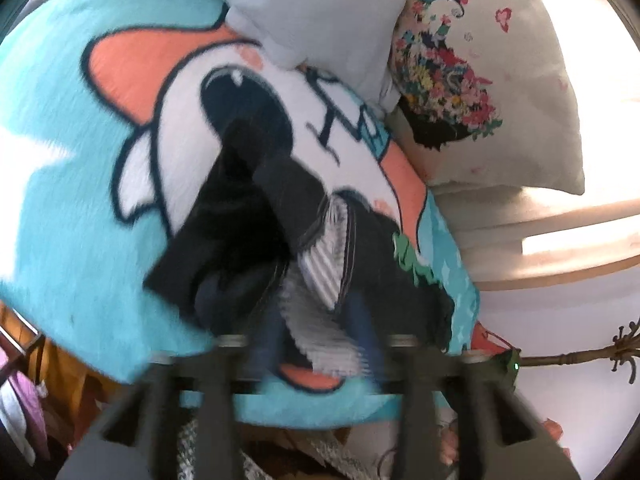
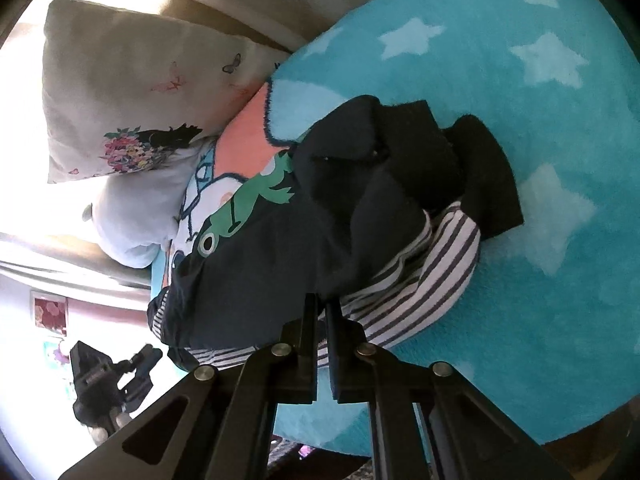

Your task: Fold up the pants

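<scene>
Turquoise plush blanket (image 2: 520,240) with pale stars and a cartoon print covers the work surface; dark navy pants (image 2: 320,216) sit bunched on it, striped lining (image 2: 424,280) turned out along the near edge, green frog print (image 2: 256,200) on the far side.

Right gripper (image 2: 322,306): clenched, fingers nearly together right at the pants' near hem where navy meets stripes. Fabric edge sits at the fingertips; looks pinched, but the contact itself is hidden behind the fingers.

Left gripper (image 1: 316,344): jaws parted, blurred. Striped lining and navy cloth lie between and ahead of the fingers; pads not visibly pressing on anything. It also shows in the right wrist view (image 2: 116,384), low and well apart from the pants.

Edges: the blanket's rim curves off below both grippers. The pants' dark cuff (image 2: 492,188) ends on open blanket.

Room: bare starred blanket beyond and beside the pants is free. The other side is crowded: floral cream pillow (image 2: 132,92), pale blue cushion (image 2: 140,216) butted against the blanket edge, the cushion just beside the frog end.
</scene>
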`<control>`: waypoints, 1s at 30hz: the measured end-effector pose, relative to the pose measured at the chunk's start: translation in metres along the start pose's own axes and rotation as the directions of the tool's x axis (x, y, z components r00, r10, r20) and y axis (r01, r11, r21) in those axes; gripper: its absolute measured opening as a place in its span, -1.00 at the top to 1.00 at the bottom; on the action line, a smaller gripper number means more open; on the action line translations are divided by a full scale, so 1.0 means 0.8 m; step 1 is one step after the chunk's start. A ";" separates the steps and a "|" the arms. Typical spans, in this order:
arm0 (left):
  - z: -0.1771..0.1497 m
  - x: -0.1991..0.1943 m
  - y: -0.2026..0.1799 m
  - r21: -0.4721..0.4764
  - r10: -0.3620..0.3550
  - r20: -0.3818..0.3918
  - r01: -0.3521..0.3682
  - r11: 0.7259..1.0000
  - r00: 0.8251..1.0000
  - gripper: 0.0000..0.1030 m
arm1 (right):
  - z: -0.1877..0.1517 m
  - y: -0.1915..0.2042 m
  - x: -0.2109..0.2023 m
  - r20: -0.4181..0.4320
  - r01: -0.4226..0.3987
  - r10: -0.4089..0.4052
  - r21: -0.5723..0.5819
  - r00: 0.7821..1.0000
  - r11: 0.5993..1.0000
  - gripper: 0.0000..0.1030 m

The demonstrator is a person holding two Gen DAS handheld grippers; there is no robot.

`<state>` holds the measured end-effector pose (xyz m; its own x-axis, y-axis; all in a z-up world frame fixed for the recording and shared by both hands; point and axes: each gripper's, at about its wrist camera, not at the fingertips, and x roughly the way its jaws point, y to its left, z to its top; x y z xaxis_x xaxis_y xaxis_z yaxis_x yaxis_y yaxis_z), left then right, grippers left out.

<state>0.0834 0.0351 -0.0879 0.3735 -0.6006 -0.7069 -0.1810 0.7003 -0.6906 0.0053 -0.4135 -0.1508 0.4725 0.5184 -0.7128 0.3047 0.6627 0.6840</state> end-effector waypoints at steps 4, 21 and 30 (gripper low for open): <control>0.024 0.013 -0.008 -0.007 -0.012 0.012 0.013 1.000 1.000 -0.14 | 0.002 -0.002 -0.001 0.005 0.010 -0.010 -0.002 1.000 1.000 0.93; 0.031 0.017 -0.030 -0.048 0.010 -0.010 -0.010 0.999 1.000 0.92 | -0.003 -0.011 0.024 -0.094 -0.186 0.199 0.132 0.975 0.974 0.14; 0.017 -0.010 -0.048 -0.040 -0.028 0.024 0.029 0.999 0.999 0.92 | -0.006 -0.014 0.039 -0.148 -0.197 0.236 0.240 0.960 0.951 -0.04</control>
<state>0.0997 0.0182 -0.0537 0.4000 -0.6104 -0.6836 -0.2067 0.6666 -0.7162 0.0126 -0.4021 -0.1816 0.4035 0.7342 -0.5461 0.3949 0.3987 0.8277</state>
